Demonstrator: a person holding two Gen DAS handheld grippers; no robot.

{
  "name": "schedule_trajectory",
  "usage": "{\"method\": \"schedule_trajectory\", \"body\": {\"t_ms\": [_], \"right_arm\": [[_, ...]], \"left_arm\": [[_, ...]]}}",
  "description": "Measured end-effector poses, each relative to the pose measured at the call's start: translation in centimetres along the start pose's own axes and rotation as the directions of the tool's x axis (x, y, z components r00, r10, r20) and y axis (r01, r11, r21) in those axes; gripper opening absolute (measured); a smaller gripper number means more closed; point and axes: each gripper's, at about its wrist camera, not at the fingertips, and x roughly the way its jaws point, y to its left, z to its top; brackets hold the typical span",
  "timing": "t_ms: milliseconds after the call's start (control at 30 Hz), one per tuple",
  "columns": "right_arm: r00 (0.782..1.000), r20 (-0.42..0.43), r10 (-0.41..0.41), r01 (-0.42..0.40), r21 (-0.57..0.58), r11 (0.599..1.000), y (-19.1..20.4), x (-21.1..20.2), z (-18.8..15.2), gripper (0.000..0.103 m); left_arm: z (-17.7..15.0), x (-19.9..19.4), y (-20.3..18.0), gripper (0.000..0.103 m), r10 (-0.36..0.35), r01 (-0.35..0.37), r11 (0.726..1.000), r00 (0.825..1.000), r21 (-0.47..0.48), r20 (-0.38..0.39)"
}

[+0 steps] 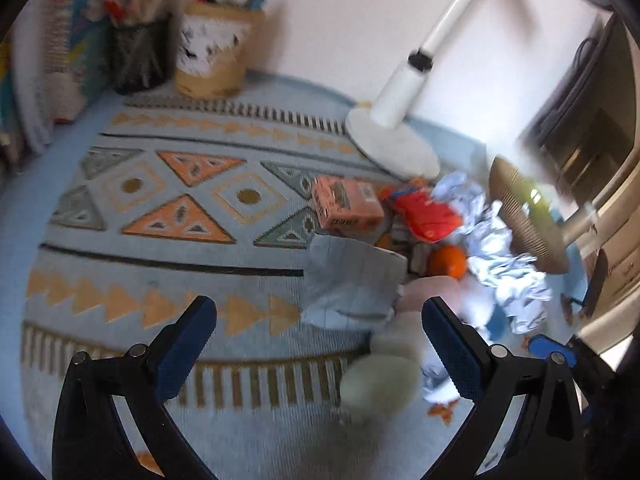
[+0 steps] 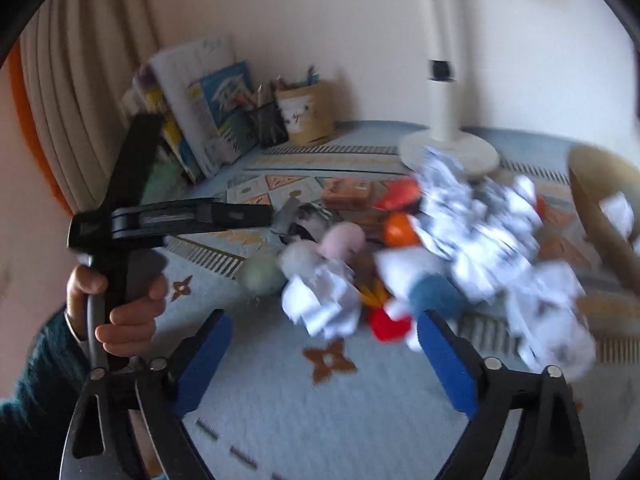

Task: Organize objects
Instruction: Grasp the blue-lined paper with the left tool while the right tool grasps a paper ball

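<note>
Both views are blurred. The left hand-held gripper (image 1: 319, 322) hangs wide open and empty above the patterned blue rug (image 1: 160, 216), its blue pads either side of a pale green pompom (image 1: 378, 380). The right hand-held gripper (image 2: 324, 344) is spread just as wide, holding nothing. Ahead lies the clutter — crumpled paper (image 2: 480, 232), an orange ball (image 2: 400, 230), a peach-coloured box (image 1: 346, 204), a pink pompom (image 2: 344, 240) — heaped beside a tipped wicker basket (image 2: 600, 208), near the white lamp base (image 1: 392, 146). Pencil cups (image 1: 214, 52) stand against the wall.
</note>
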Motion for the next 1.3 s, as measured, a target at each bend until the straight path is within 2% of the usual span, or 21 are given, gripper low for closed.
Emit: {"method": "schedule_trajectory", "body": {"t_ms": [33,100,200,233,267,300,333,467,533,600,667,733,833,933,967,1033,1133,1300], "right_arm": [[0.999,-0.022,-0.037,0.036,-0.030,0.999,0.6,1.1,0.2,0.084],[0.996,-0.066,-0.062,0.058,-0.054,0.997,1.0,2.9,0.4,0.071],[0.992,-0.115,-0.052,0.047,-0.048,0.998,0.6,5.1,0.2,0.068],[0.992,-0.114,-0.055,0.050,-0.049,0.998,0.6,5.5,0.1,0.066],[0.992,-0.111,-0.058,0.053,-0.049,0.997,0.5,5.7,0.1,0.062],[0.992,-0.112,-0.057,0.052,-0.048,0.998,0.5,5.9,0.0,0.056],[0.992,-0.118,-0.048,0.043,-0.049,0.998,0.6,6.1,0.0,0.047],[0.994,-0.082,-0.073,0.067,-0.073,0.995,1.0,5.3,-0.3,0.046],[0.998,-0.046,-0.031,0.029,-0.038,0.999,0.6,3.6,-0.2,0.046],[1.000,0.009,0.008,-0.008,0.003,1.000,-0.3,0.9,0.0,0.046],[0.999,0.051,0.007,-0.008,0.015,1.000,-0.9,-1.7,-0.3,0.046],[0.997,0.071,-0.004,0.002,0.024,1.000,-1.8,-4.2,-1.2,0.047],[0.999,0.043,-0.020,0.016,0.085,0.996,-4.0,-6.0,-3.2,0.047],[1.000,-0.001,-0.026,0.026,0.180,0.983,-6.1,-5.6,-5.2,0.047],[1.000,-0.017,-0.026,0.029,0.187,0.982,-6.3,-5.1,-5.3,0.047],[0.998,-0.040,-0.048,0.055,0.179,0.982,-6.4,-5.0,-5.8,0.048],[0.996,-0.070,-0.048,0.059,0.160,0.985,-6.1,-4.5,-6.6,0.048],[0.991,-0.102,-0.088,0.102,0.139,0.985,-5.5,-3.5,-7.2,0.063]], "left_arm": [[0.2,0.7,-0.2,0.102,-0.008,0.008,1.000,1.000,0.004,-0.012],[0.5,1.4,-0.5,0.102,-0.025,0.025,1.000,1.000,0.011,-0.010],[0.8,2.1,-0.7,0.099,-0.052,0.052,0.999,0.999,0.010,-0.008],[0.8,2.3,-0.9,0.091,-0.049,0.050,0.999,0.999,0.014,-0.009],[0.8,2.5,-1.0,0.078,-0.048,0.048,0.999,0.999,0.018,-0.016],[0.8,2.8,-1.1,0.070,-0.048,0.048,0.999,0.999,0.019,-0.024],[0.7,3.1,-1.2,0.057,-0.048,0.049,0.999,0.998,0.020,-0.033],[0.5,1.7,-1.2,0.053,-0.039,0.038,0.999,0.999,0.032,0.023],[0.4,-0.4,-1.0,0.053,-0.069,0.069,0.998,0.994,0.009,0.087],[0.1,-2.5,-0.6,0.053,-0.068,0.071,0.997,0.987,-0.019,0.146],[-1.0,-4.8,-0.5,0.053,-0.006,0.011,1.000,0.979,-0.022,0.204],[-2.5,-6.3,-0.5,0.053,0.091,-0.089,0.996,0.963,-0.018,0.254],[-4.8,-6.7,-0.1,0.053,0.218,-0.209,0.976,0.930,-0.060,0.296],[-6.1,-5.1,0.3,0.053,0.382,-0.368,0.924,0.881,-0.103,0.281],[-6.1,-4.9,0.2,0.053,0.393,-0.382,0.919,0.877,-0.096,0.277],[-6.2,-5.9,0.0,0.056,0.370,-0.368,0.927,0.865,-0.072,0.340],[-6.1,-5.6,0.5,0.056,0.369,-0.366,0.928,0.874,-0.073,0.316],[-6.8,-6.4,0.2,0.056,0.340,-0.335,0.939,0.876,-0.073,0.342]]}}
